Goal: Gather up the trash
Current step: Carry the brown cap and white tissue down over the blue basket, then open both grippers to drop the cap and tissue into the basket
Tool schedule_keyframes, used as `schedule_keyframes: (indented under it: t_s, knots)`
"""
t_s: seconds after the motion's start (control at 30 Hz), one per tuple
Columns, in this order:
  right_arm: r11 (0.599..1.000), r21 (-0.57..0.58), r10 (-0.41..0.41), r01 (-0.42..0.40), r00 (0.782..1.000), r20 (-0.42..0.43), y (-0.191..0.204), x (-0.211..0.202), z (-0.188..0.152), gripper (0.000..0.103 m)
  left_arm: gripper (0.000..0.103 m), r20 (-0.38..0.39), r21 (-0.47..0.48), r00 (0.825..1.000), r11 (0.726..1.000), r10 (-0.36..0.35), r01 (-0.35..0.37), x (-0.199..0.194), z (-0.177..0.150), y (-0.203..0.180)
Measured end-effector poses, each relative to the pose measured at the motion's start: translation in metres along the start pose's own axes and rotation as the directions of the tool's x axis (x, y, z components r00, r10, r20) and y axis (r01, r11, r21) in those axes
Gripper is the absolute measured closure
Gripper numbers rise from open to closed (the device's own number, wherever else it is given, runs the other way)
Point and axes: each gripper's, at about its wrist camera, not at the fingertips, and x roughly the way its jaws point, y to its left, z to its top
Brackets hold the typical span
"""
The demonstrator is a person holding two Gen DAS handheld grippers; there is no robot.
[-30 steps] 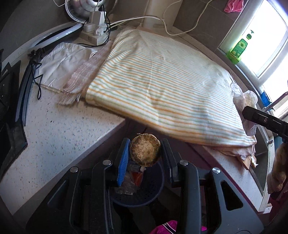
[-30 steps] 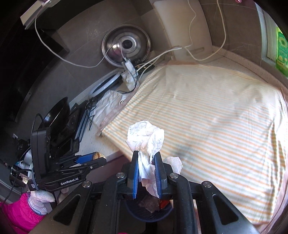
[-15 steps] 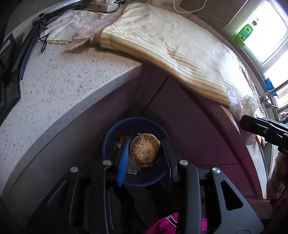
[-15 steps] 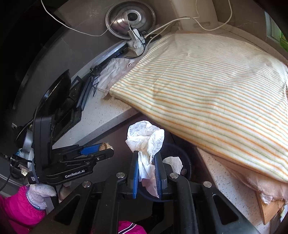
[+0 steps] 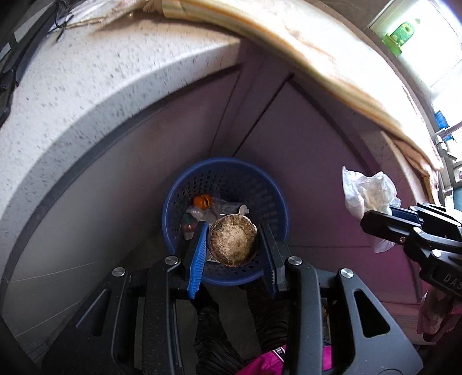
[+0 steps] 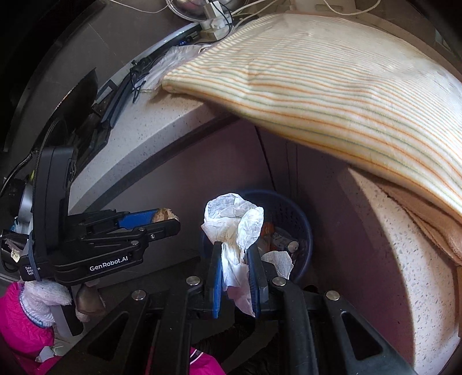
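My left gripper (image 5: 232,241) is shut on a round brown husk-like shell (image 5: 232,241) and holds it over the blue mesh trash basket (image 5: 254,178) on the floor. The basket holds an orange peel (image 5: 202,201) and wrappers. My right gripper (image 6: 235,259) is shut on a crumpled white tissue (image 6: 234,225) above the basket (image 6: 303,228). The right gripper also shows at the right of the left wrist view (image 5: 404,228). The left gripper shows at the left of the right wrist view (image 6: 161,222).
A speckled white counter (image 5: 101,86) curves above the basket, over purple cabinet doors (image 5: 303,138). A striped cloth (image 6: 332,75) hangs over the counter edge. Cables and a power strip (image 6: 213,17) lie at the back. A green bottle (image 5: 400,33) stands by the window.
Both grippers have dropped below the counter edge toward the basket, each still holding its item. The basket now looks larger and closer in both views.
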Motion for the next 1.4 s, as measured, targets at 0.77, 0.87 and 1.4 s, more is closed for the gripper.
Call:
schedule_keyframes:
  t_s: [0.77, 0.87, 1.4]
  knots:
    - [0.998, 0.037, -0.054, 0.059, 0.992, -0.115, -0.017, 0.075, -0.006, 0.079, 0.068, -0.082, 0.003, 0.996, 0.999, 0.04, -0.04, 0.053, -0.001, 0.01]
    - [0.997, 0.04, -0.06, 0.066, 0.991, -0.12, -0.018, 0.081, -0.003, 0.079, 0.068, -0.082, 0.003, 0.995, 0.999, 0.047, -0.047, 0.054, 0.0, 0.009]
    - [0.996, 0.03, -0.081, 0.085, 0.99, -0.117, -0.022, 0.087, 0.001, 0.06, 0.063, -0.085, 0.01, 0.993, 0.997, 0.079, -0.078, 0.055, 0.004, 0.007]
